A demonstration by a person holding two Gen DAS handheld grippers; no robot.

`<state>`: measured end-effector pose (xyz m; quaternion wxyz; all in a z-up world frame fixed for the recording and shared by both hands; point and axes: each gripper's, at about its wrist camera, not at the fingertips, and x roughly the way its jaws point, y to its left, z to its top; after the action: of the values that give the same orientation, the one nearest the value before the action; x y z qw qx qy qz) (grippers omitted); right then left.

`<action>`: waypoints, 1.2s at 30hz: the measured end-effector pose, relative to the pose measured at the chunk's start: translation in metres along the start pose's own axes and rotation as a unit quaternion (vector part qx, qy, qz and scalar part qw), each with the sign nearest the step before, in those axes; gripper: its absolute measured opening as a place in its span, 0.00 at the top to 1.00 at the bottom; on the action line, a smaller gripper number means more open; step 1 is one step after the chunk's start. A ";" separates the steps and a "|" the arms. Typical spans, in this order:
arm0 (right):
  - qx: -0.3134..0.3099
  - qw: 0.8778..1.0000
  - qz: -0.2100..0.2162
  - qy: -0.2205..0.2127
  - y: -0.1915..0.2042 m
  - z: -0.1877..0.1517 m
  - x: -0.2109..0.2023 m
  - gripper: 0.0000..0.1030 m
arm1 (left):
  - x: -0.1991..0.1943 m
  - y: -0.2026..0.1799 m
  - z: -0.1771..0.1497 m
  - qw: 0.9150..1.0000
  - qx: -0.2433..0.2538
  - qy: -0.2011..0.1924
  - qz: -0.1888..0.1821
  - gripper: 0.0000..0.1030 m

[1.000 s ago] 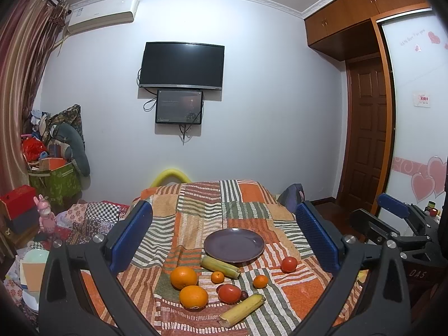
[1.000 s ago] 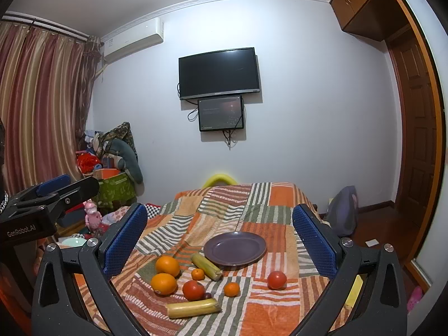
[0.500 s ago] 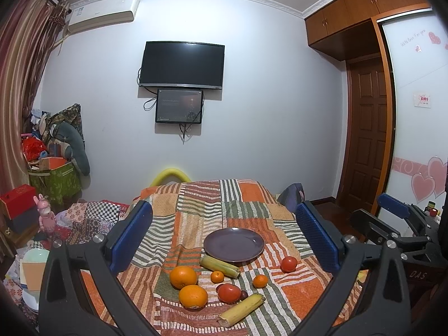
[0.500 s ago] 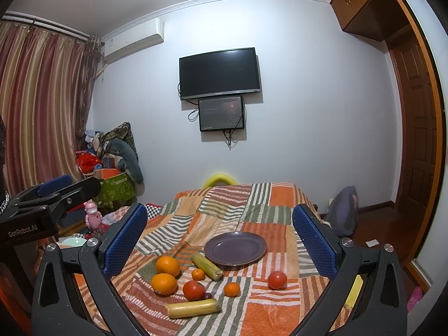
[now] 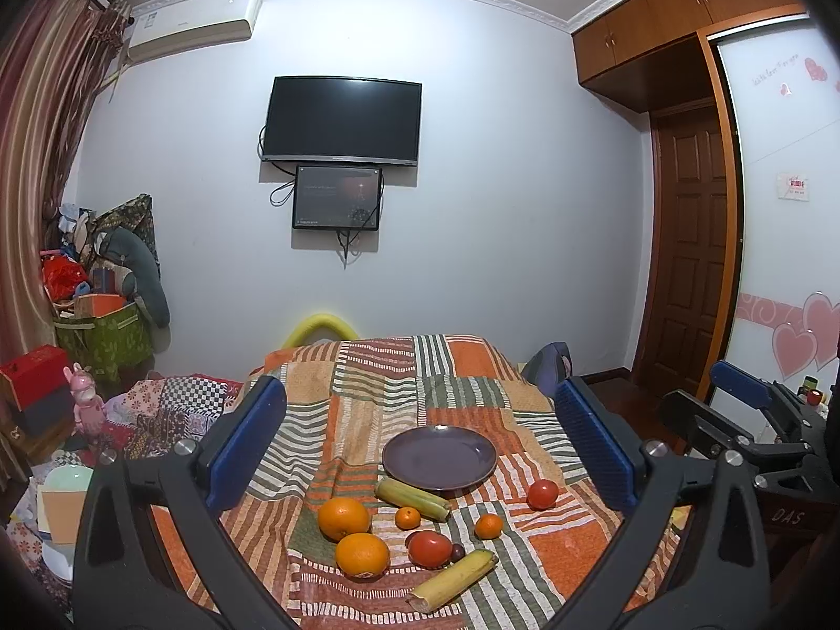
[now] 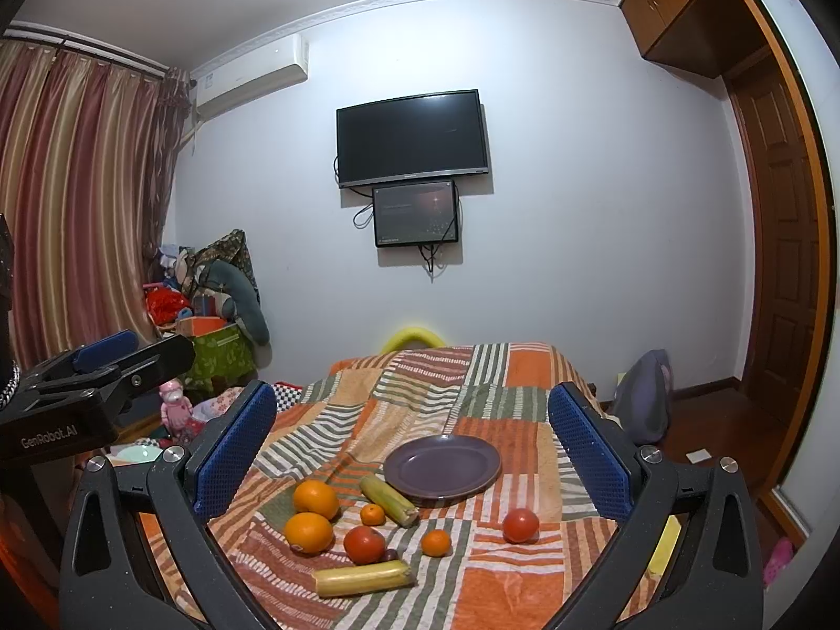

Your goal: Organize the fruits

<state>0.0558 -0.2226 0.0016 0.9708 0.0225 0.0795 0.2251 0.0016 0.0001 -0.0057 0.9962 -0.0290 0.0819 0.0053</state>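
Now, both grippers' jaws wide, plate (image 5: 440,458) bare

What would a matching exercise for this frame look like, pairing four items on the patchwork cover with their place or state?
Items:
1. purple plate
2. lone tomato
3. yellow stalk piece
4. green stalk piece

Places or states:
A. nearest the camera, lying in front of the other fruit
B. its end touching or overlapping the plate's near-left rim
C. apart from the cluster, off to the right
D. nothing on it

Pairs: 1-D, 2-C, 3-A, 4-B
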 end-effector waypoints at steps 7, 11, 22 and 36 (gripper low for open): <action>0.001 1.000 -0.003 0.000 0.001 0.001 0.000 0.00 | 0.000 -0.001 -0.001 1.000 0.001 0.000 0.000 0.00; 0.001 1.000 -0.003 0.000 0.001 0.000 0.000 0.00 | -0.001 -0.001 -0.001 1.000 0.001 0.000 0.000 0.00; 0.000 1.000 -0.008 0.005 0.002 -0.004 0.004 0.00 | 0.002 -0.003 -0.004 1.000 -0.001 0.004 -0.003 0.00; 0.014 0.999 -0.005 0.038 -0.014 -0.017 0.022 0.07 | 0.036 0.008 -0.016 0.998 -0.008 0.061 -0.007 0.26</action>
<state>0.0787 -0.2253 -0.0190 0.9678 0.0274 0.1193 0.2200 0.0345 0.0073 -0.0276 0.9890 -0.0382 0.1427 -0.0026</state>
